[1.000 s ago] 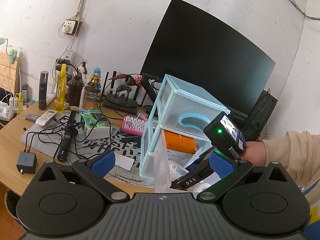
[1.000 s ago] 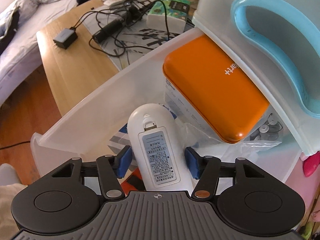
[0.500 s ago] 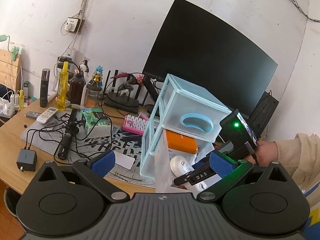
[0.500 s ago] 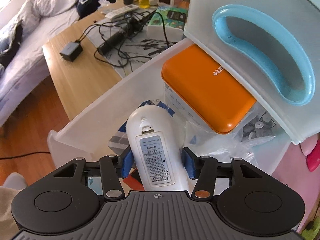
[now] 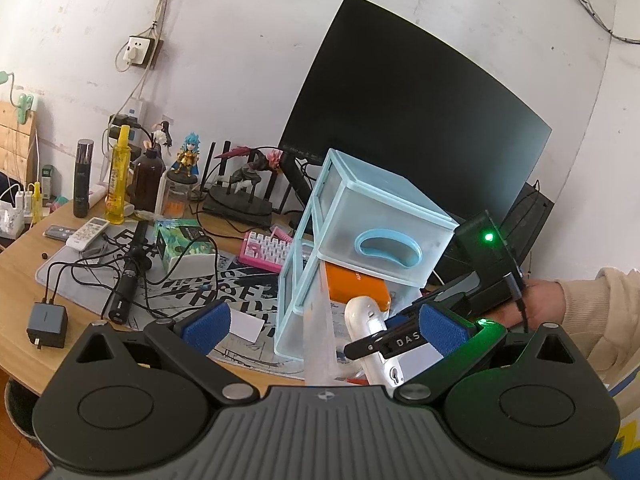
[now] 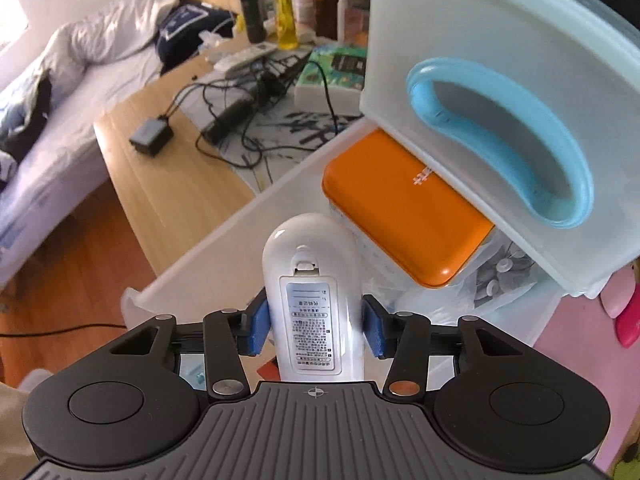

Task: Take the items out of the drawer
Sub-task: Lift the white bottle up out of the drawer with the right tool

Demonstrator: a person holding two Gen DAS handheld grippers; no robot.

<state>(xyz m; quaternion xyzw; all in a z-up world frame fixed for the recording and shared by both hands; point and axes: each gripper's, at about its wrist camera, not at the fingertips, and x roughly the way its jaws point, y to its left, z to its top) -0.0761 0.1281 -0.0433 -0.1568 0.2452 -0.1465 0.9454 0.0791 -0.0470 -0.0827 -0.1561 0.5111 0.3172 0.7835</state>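
Note:
My right gripper [image 6: 315, 326] is shut on a white handheld device [image 6: 312, 280] with a label on its back, held above the pulled-out lower drawer [image 6: 208, 264]. It also shows in the left wrist view [image 5: 368, 328]. An orange case [image 6: 400, 204] and a clear bag of small parts [image 6: 496, 280] lie in the drawer, under the closed upper drawer with a blue handle [image 6: 500, 136]. My left gripper [image 5: 320, 324] is open and empty in front of the light blue drawer unit [image 5: 360, 216].
The wooden desk [image 5: 24, 280] holds a black charger [image 5: 46, 326], cables, a tissue box [image 5: 188, 248], a pink keyboard [image 5: 264, 248], bottles [image 5: 116, 176], figurines and a black monitor [image 5: 408, 120]. A bed [image 6: 60, 92] lies beyond the desk edge.
My right gripper has lifted the white device up and back out of the lower drawer. The left gripper has drifted slightly back and stayed open.

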